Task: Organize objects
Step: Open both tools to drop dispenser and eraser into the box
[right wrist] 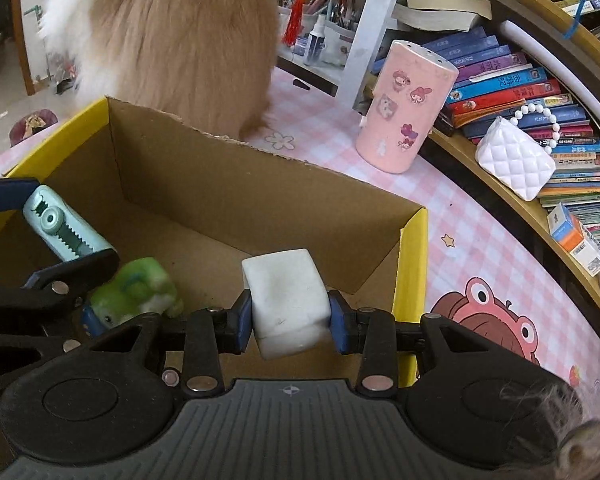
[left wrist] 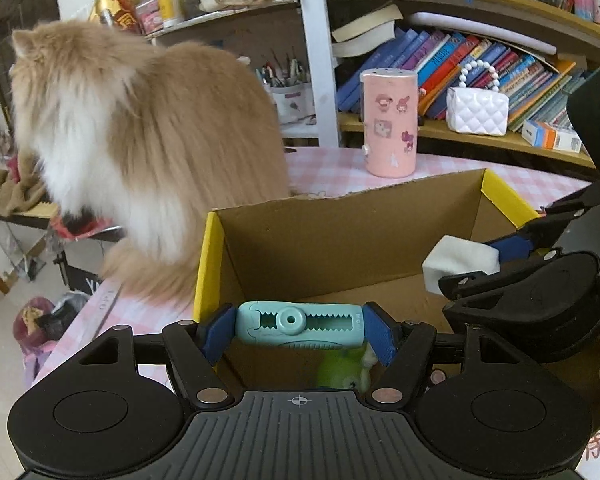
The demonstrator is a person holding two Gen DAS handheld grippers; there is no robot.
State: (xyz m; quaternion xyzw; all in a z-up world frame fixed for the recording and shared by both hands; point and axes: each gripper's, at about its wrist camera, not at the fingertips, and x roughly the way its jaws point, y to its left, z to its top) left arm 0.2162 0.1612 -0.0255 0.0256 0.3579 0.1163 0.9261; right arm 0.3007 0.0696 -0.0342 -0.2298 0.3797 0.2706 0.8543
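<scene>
**Both grippers loaded above the cardboard box**

Left wrist view: my left gripper (left wrist: pixel 298 326) is clamped on a teal correction-tape dispenser (left wrist: pixel 300 324), which lies crosswise between the blue pads, one pad at each end; I hold it over the near part of the open cardboard box (left wrist: pixel 340 236), whose outer faces are yellow; below the dispenser, on the box floor, a green frog toy (left wrist: pixel 346 372) shows partly. My right gripper (left wrist: pixel 496 256) enters from the right, closed on a white foam block (left wrist: pixel 458 262) above the right side of the box.

Right wrist view: my right gripper (right wrist: pixel 290 316) grips the white foam block (right wrist: pixel 286 300) by two opposite sides, the block standing up between the pads; the box (right wrist: pixel 260 204) lies open beneath it; the frog toy (right wrist: pixel 138 290) rests on the box floor to the left, just beside my left gripper (right wrist: pixel 48 232), which carries the dispenser (right wrist: pixel 64 228) tilted.

Surroundings: the box stands on a worktop (right wrist: pixel 480 264) covered in pink check cloth; behind it a pink stickered canister (left wrist: pixel 390 124) stands upright; a long-haired cream and white cat (left wrist: pixel 140 140) sits at the far left corner of the box, facing away; a white quilted bag (left wrist: pixel 476 110) rests on the bookshelf (left wrist: pixel 460 132) against the books.
</scene>
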